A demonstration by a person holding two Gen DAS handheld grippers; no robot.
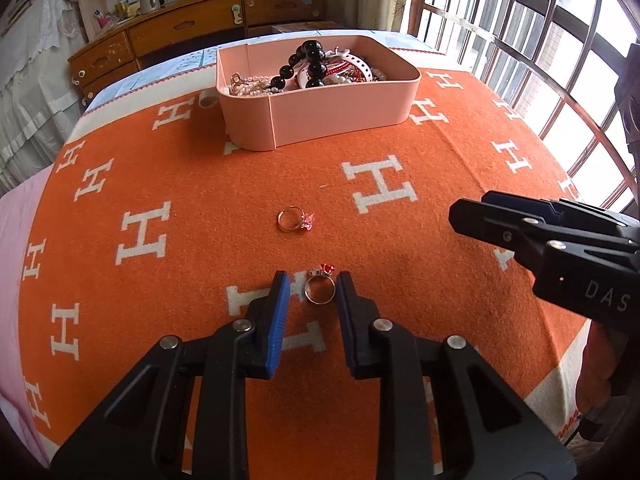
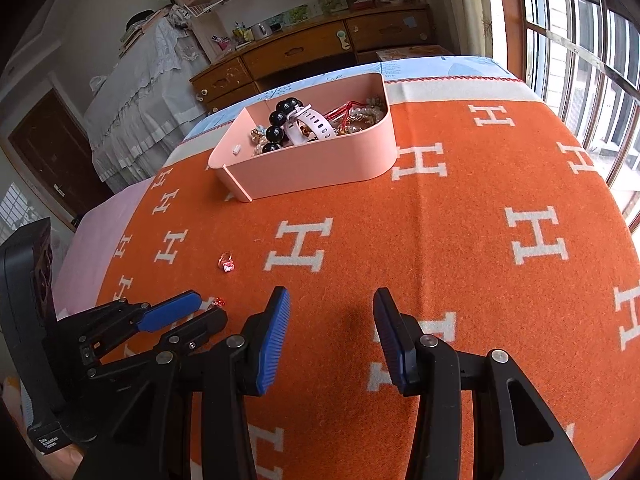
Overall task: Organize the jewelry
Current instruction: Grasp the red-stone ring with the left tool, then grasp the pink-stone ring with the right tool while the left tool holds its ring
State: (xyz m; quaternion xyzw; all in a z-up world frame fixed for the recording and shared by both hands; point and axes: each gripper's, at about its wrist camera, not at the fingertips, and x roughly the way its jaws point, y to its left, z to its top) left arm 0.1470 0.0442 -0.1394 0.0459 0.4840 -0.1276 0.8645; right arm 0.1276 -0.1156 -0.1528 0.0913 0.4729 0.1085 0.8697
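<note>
- Left wrist view: the red-stone ring [image 1: 320, 286] lies flat on the orange blanket [image 1: 200, 184], right between the blue pads of the left hand-held gripper [image 1: 311, 294]. Jaws narrow, a sliver of gap on each side, nothing clamped yet.
- Step in hand, by my reading: picking up this ring. Next move calls for a final pinch on the thin band, then a lift to the far pink box [image 1: 340, 112].
- A second ring, the pink-stone ring [image 1: 295, 219], waits farther out, well apart from the first.
- That box already holds black beads [image 1: 310, 62], pearls and a white strap.
- Right hand-held gripper [image 2: 332, 324] hovers to the right, jaws half-wide, holding nothing.
- Writing: big white "H" letters pattern the blanket; "DAS" shows on the right gripper's body, and a small label on the left one looks like "Data Acquisition System".
</note>
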